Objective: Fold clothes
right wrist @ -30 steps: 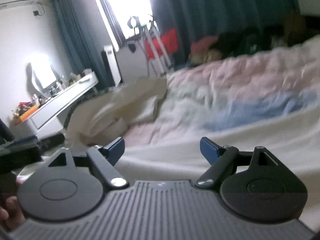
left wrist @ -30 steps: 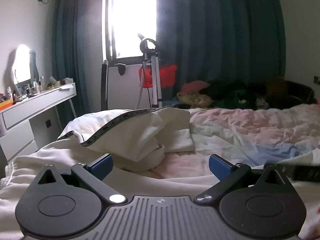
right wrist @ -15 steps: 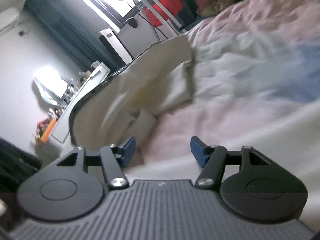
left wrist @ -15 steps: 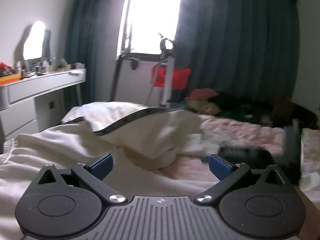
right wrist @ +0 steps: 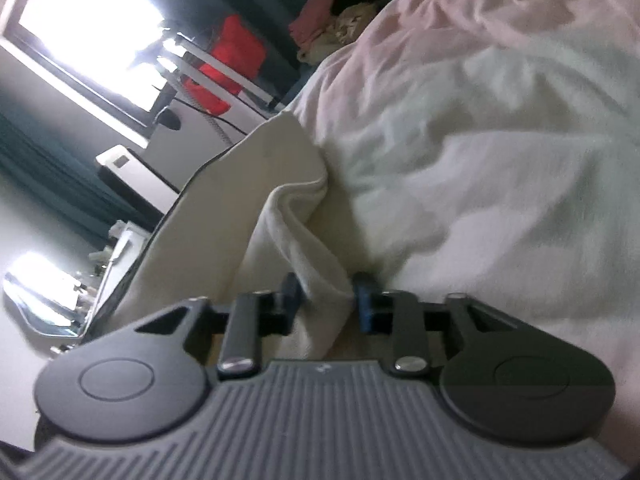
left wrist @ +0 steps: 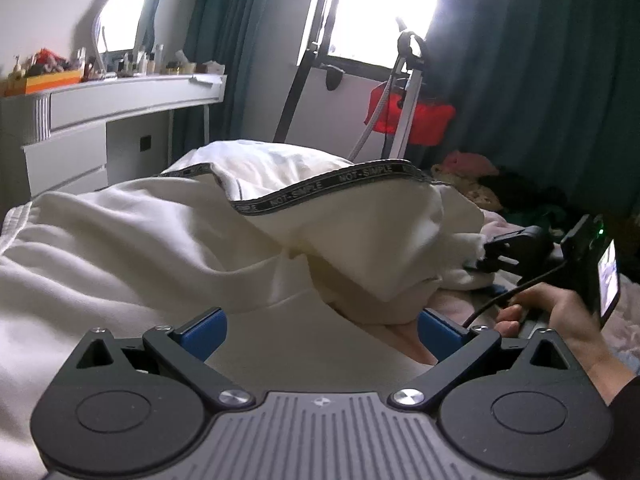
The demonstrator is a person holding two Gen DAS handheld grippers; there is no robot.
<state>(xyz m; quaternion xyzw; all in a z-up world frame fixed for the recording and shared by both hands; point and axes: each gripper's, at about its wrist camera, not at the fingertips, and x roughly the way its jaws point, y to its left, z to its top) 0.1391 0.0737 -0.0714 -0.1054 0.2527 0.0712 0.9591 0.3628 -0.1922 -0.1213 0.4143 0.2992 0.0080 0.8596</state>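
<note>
Behind the bed [left wrist: 508, 220] you have a white dressing surface [left wrist: 120, 100] crowded with bottles and a lit mirror [left wrist: 120, 20] at far left, a tripod [left wrist: 408, 92] with a red bag [left wrist: 412, 116] under the bright window [left wrist: 384, 8], and dark teal curtains [left wrist: 540, 80]. A heap of clothes [left wrist: 480, 180] lies at the curtain's foot.

To your right, the pink and white bedding [right wrist: 500, 140] spreads rumpled but open.

The cream garment [left wrist: 180, 248] is bunched on the bed's left side, a black band lettered NOT-SIMPLE [left wrist: 332, 184] running along its raised edge.

Your right claw [right wrist: 326, 298] is pinched on a fold of that garment; your right hand [left wrist: 560, 312] holds its handle. Your left claw [left wrist: 320, 330] stands wide, its blue fingers [left wrist: 204, 328] over the cloth, gripping nothing.
</note>
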